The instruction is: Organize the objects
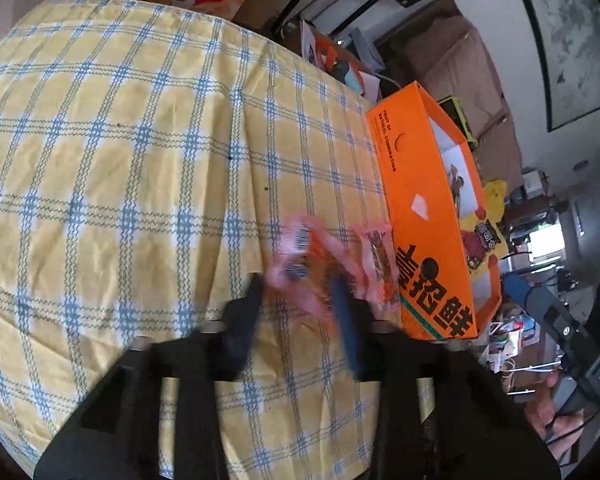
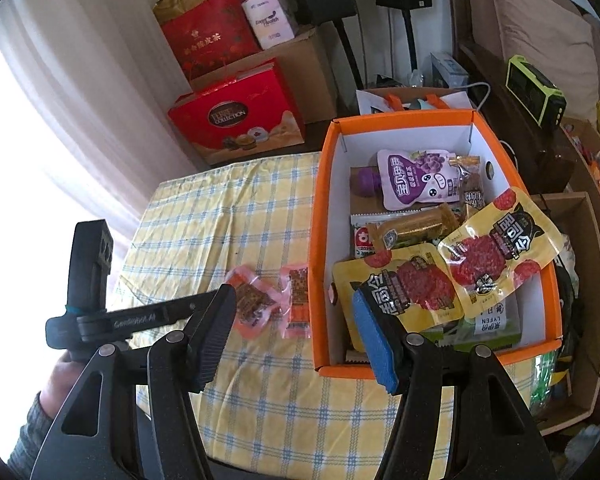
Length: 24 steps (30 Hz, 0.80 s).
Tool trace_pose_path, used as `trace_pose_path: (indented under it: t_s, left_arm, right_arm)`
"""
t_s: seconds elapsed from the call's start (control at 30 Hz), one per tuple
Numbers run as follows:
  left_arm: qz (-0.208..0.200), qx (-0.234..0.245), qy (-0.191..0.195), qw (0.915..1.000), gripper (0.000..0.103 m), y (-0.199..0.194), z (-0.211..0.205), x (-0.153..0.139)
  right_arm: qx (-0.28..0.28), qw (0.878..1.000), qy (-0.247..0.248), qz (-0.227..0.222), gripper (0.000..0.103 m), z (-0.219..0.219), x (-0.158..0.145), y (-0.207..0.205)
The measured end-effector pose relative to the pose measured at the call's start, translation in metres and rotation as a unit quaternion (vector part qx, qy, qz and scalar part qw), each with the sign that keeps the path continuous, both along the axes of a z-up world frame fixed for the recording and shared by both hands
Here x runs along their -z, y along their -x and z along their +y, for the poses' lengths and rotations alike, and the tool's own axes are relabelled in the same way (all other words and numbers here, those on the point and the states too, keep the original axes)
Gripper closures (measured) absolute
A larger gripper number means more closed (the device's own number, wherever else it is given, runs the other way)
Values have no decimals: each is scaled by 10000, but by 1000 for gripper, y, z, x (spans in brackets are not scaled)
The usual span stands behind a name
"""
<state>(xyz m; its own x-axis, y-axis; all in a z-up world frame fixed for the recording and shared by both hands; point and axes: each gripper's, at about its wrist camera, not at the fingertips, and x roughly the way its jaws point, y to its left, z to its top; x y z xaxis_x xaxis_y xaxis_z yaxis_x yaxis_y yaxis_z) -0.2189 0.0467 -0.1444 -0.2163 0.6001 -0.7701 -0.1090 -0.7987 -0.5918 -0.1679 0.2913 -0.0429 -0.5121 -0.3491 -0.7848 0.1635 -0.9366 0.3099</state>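
Observation:
Two pink snack packets lie on the yellow checked tablecloth [image 1: 120,160] beside an open orange box [image 1: 424,208]. My left gripper [image 1: 300,284] has its blurred fingers around the nearer packet [image 1: 300,252], which looks bunched and smeared between the pads. The second packet [image 1: 380,264] rests against the box wall. In the right wrist view both packets [image 2: 252,304] [image 2: 298,300] lie left of the orange box [image 2: 320,240], which holds a purple pouch [image 2: 416,176] and yellow meat packets [image 2: 416,284]. My right gripper [image 2: 292,304] hovers open above the box's near left corner, holding nothing.
A hand [image 2: 60,376] holds the left tool's handle [image 2: 92,272] at the left. Red gift boxes [image 2: 236,120] and a cardboard box stand behind the table. A green device [image 2: 534,92], a sofa [image 2: 540,32] and a cardboard tray [image 2: 580,300] crowd the right side.

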Motion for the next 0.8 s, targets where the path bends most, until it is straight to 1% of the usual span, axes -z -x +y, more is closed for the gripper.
trace_pose_path:
  t_s: [0.07,0.2,0.27,0.33,0.4,0.5,0.53,0.57,0.63,0.67,0.73,0.77,0.8]
  left_arm:
    - [14,5,-30,10000,94,1,0,0]
    - [270,28,-25,9996,97,-2,-1,-12]
    - [387,61,-17,9992,100,-3,-3,-22]
    - [505,82,94,9986,101,-4,-7,-36]
    - [693,124,304,9971,102,-6,-14,-53]
    - [918,216,758,9926,103,-9,-21,-76]
    - [1013,254,966,9898,103,-11,-22,-83]
    - [1120,324,1268,9851,103,-14,-22,-91]
    - [1269,460,1657,9769,103,-16,-18,-99]
    - [1264,560,1764,9746,103,-19,-14,-99]
    - [1181,684,1711,9758,103,-21,-10,-96]
    - [1074,792,1652,9772,102,-23,-5,-91]
    - [997,842,1590,9786,99,-24,-2,-87]
  right_arm:
    - [2,10000,-10,-7,40,1,1,0]
    - [27,10000,-21,-35,41,3,3,0]
    - [43,10000,-17,-61,41,4,4,1]
    - [36,10000,-31,-58,41,4,4,1]
    - [15,10000,-61,-29,41,3,3,1]
    - [18,10000,-33,-15,41,2,2,1]
    - [25,10000,-23,-14,41,1,2,2]
    - [25,10000,-15,-16,41,0,2,2]
    - [16,10000,-2,-25,41,-1,4,2]
    - [5,10000,7,-41,41,-3,4,2]
    - [-15,10000,36,-62,41,-5,6,2]
    - [-24,10000,55,-76,41,-6,7,2]
    - [-23,9999,59,-86,41,-7,7,2]
